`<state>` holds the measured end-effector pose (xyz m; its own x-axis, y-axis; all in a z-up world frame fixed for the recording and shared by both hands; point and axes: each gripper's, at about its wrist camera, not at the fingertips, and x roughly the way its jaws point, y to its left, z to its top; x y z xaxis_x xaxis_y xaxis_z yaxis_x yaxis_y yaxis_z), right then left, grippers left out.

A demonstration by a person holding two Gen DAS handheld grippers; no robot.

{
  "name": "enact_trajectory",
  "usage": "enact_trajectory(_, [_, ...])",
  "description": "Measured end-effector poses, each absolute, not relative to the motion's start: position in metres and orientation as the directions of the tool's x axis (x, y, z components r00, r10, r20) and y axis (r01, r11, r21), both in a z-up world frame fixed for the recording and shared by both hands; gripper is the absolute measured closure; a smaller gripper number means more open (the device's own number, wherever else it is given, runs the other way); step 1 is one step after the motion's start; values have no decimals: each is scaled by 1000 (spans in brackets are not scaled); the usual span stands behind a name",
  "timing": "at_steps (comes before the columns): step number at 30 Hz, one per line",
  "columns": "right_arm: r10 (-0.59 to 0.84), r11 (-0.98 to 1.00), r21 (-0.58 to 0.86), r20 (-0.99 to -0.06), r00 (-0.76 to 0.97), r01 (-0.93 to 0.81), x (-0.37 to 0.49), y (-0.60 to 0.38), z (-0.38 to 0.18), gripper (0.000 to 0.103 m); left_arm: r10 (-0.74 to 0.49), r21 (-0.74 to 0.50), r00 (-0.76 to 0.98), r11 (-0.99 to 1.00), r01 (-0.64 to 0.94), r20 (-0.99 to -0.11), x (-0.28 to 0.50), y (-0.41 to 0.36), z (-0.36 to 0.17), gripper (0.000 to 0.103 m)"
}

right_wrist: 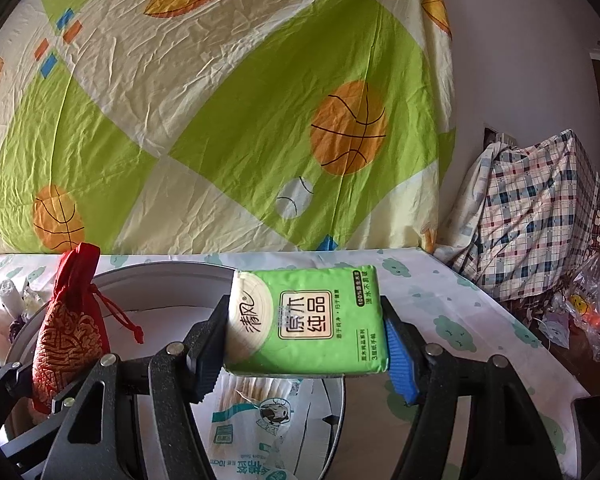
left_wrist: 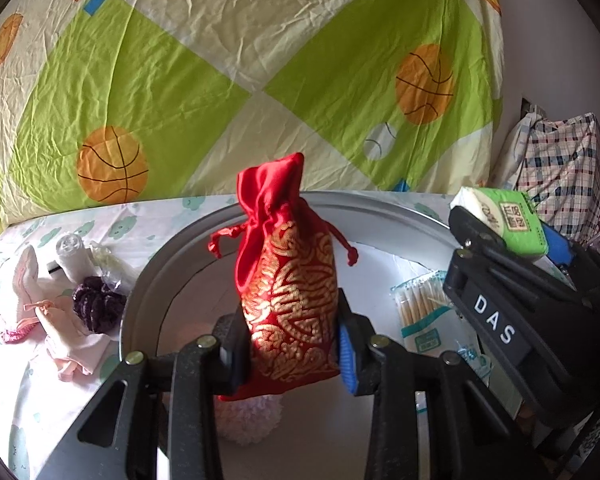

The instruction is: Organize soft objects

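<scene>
**A:** What carries everything here?

**B:** A table (right_wrist: 452, 312) spread with a white cloth printed with pale green clouds, standing against a hung sheet.

**A:** And what lies directly on it?

**B:** A round grey bin (left_wrist: 140, 300) takes the middle. To its left, on the cloth: a pink garment (left_wrist: 66, 344), a dark purple scrunchie (left_wrist: 98, 308) touching the bin's rim, a small clear-capped white container (left_wrist: 70, 254) and crumpled clear plastic (left_wrist: 108, 264).

**A:** The right side?

**B:** Bare cloth as far as the edge.
</scene>
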<state>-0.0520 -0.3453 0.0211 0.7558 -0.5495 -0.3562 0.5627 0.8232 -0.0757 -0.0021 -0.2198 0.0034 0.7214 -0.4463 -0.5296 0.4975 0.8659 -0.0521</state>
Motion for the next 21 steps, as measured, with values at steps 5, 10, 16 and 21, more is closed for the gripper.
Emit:
enact_trajectory(5, [-547,825,-82,-363,754,559,-49,-346,21,33,-442,-40,723,865,500,-531,-1,-222,4,68])
enact_trajectory(10, [-539,827,-71,-379,752,557,-46,-348,20,33,-428,-13,714,862,507,-554,0,-227,4,68])
enact_trajectory(16, [-508,842,-56,-418,754,536,-39,-352,15,32,-419,-16,698,863,505,-581,5,-229,2,60])
enact_trajectory(21, [-411,884,8,-462,786,468,-35,-354,9,22,-402,-32,737,887,460,-544,1,-219,5,12])
